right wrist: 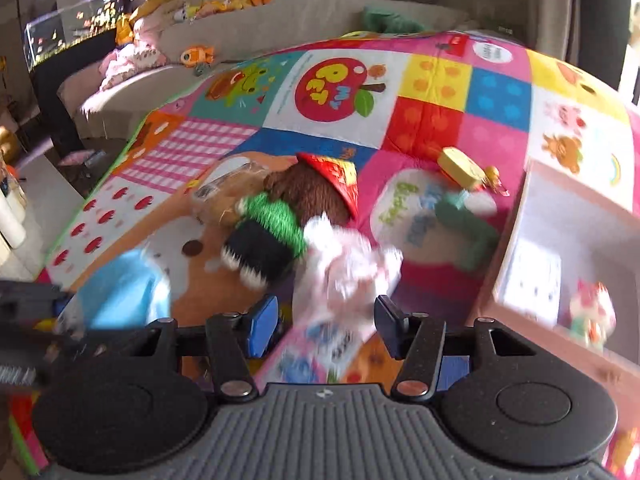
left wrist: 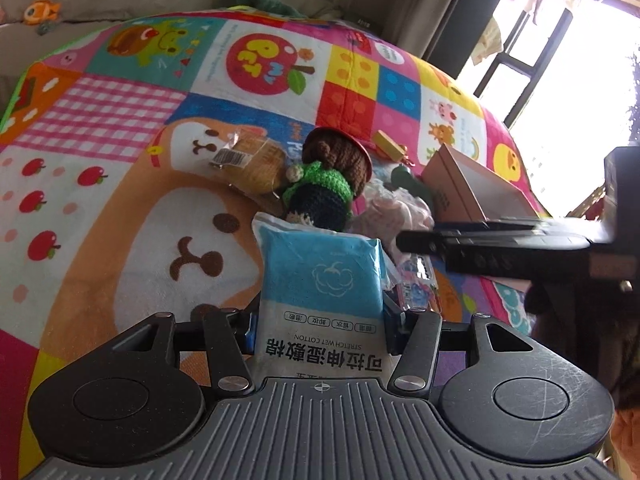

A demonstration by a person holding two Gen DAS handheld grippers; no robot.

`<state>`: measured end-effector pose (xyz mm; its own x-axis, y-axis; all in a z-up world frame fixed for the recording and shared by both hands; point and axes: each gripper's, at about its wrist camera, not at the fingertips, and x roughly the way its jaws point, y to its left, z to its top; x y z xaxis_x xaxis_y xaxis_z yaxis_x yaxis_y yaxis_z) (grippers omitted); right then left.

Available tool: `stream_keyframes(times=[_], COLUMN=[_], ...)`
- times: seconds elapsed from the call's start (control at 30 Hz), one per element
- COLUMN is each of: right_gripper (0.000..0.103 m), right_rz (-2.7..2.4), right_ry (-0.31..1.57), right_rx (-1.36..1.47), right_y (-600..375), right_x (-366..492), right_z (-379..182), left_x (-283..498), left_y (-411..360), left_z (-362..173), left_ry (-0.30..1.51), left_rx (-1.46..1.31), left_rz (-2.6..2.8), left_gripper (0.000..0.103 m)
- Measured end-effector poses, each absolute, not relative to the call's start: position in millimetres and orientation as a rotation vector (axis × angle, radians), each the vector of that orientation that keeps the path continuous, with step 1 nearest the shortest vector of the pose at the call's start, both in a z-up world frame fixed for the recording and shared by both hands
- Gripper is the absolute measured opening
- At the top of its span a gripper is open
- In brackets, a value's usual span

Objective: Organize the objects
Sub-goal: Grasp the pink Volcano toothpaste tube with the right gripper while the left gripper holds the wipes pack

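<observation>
My left gripper (left wrist: 320, 330) is shut on a blue and white wet-cotton pack (left wrist: 320, 280), which stands upright between its fingers. In the right wrist view a crinkly pink and white packet (right wrist: 344, 276) lies between the fingers of my right gripper (right wrist: 326, 320). A gap shows at the left pad, and the packet is blurred like the mat. Just beyond lies a crochet doll (right wrist: 280, 220) with brown hair, green scarf and red hat. From the left wrist view the right gripper (left wrist: 404, 240) reaches in from the right, above the pink packet (left wrist: 396, 216) and near the doll (left wrist: 324, 176).
Everything rests on a colourful patchwork play mat (left wrist: 100, 120). A wrapped biscuit pack (left wrist: 252, 164), a yellow block (right wrist: 460, 166) and a green toy (right wrist: 468, 224) lie around the doll. An open pink cardboard box (right wrist: 504, 264) at the right holds a small figure (right wrist: 592, 316). A sofa with plush toys stands behind.
</observation>
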<state>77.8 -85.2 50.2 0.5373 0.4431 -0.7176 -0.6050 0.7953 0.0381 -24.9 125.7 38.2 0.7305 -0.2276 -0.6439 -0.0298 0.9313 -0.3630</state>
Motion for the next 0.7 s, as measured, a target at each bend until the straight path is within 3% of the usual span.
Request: stream_keyframes(times=[0.1, 0.2, 0.3, 0.37, 0.4, 0.47, 0.7], right_gripper=[0.018, 0.016, 0.017, 0.025, 0.038, 0.054, 0.056], right_rz=[0.597, 0.452, 0.507, 0.552, 0.562, 0.565, 0.545], right_ry=[0.776, 0.663, 0.721, 0.764, 0.782, 0.818, 0.935], right_rx=[-0.265, -0.362, -0.270, -0.213, -0.201, -0.164, -0.065], right_y=[-75, -74, -91, -101, -103, -103, -83], right_x=[98, 103, 104, 99, 96, 91, 99], right_z=[49, 50, 57, 60, 59, 56, 23], left_x=[-25, -27, -26, -24, -24, -22, -27], left_y=[132, 138, 143, 144, 144, 143, 125], left_z=[36, 32, 27, 24, 23, 21, 27], left_ry=[0.748, 0.749, 0.757, 0.762, 0.764, 0.769, 0.771], left_rx=[-0.387, -0.401, -0.411, -0.417, -0.419, -0.419, -0.337], left_rz=[-0.095, -0.085, -0.077, -0.070, -0.068, -0.067, -0.083], left_gripper=[0.058, 0.058, 0.058, 0.058, 0.058, 0.058, 0.058])
